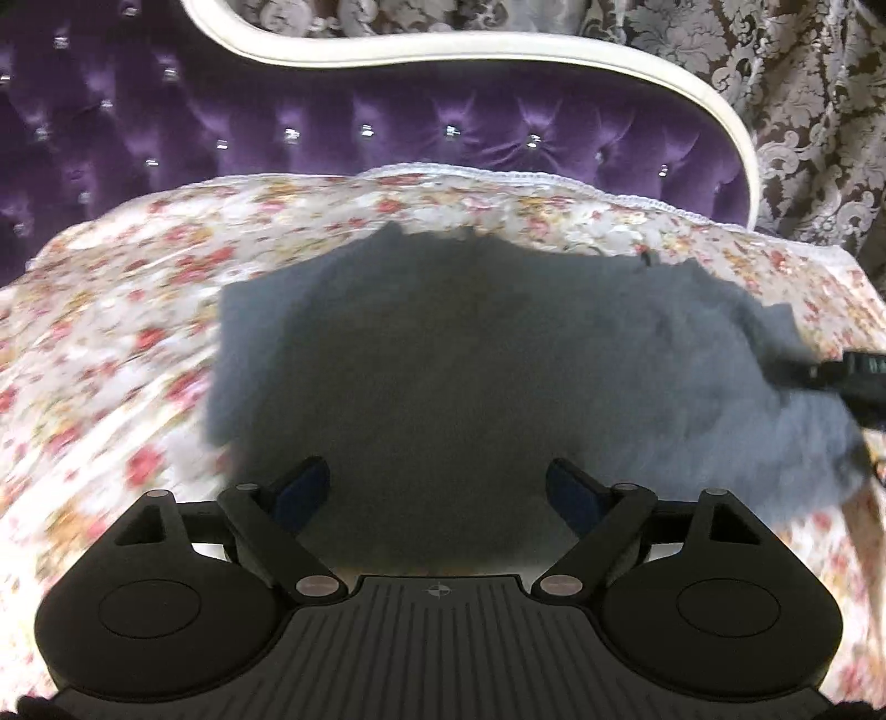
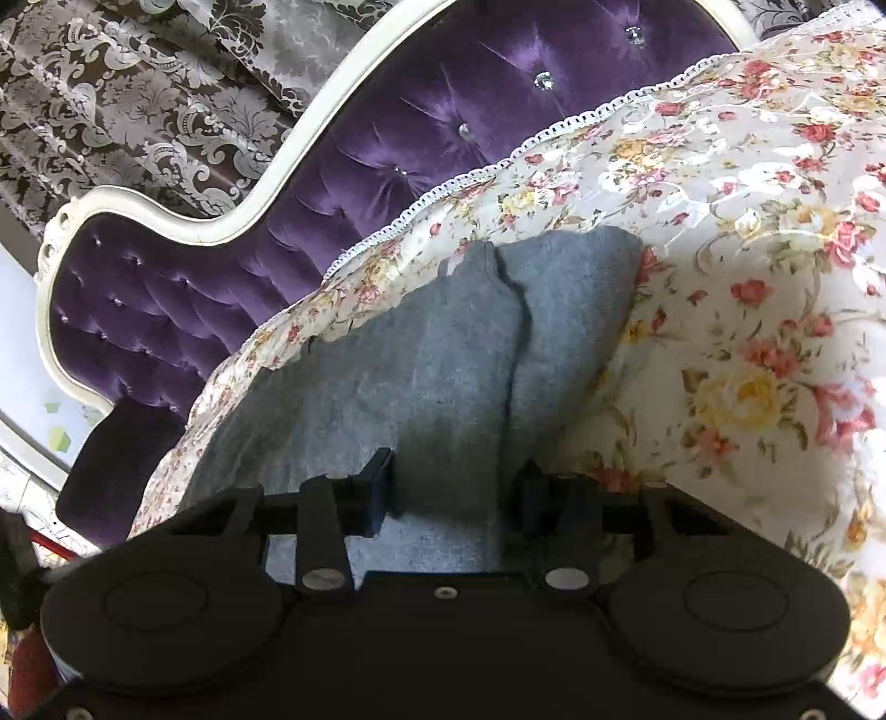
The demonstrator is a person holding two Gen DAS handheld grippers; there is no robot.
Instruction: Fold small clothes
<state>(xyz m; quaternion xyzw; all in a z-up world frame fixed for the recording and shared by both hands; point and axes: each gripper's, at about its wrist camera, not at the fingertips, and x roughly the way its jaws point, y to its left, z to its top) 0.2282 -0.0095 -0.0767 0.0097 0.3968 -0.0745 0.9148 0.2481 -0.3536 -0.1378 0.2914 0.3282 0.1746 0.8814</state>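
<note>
A small grey garment [image 1: 443, 354] lies spread on the flower-print bed cover [image 1: 111, 343]. My left gripper [image 1: 437, 490] hovers just above its near part with the jaws wide open and nothing between them. In the right wrist view the same grey garment [image 2: 432, 376] shows a raised fold running up its middle. My right gripper [image 2: 457, 487] stands open over the garment's near edge, its fingers on either side of the cloth. The right gripper also shows at the right edge of the left wrist view [image 1: 853, 376], against the garment's right side.
A purple tufted headboard [image 1: 332, 133] with a white frame [image 1: 498, 44] stands behind the bed. Patterned curtains [image 1: 803, 83] hang beyond it. The flowered cover [image 2: 747, 277] stretches to the right of the garment. The bed's edge drops away at the left of the right wrist view.
</note>
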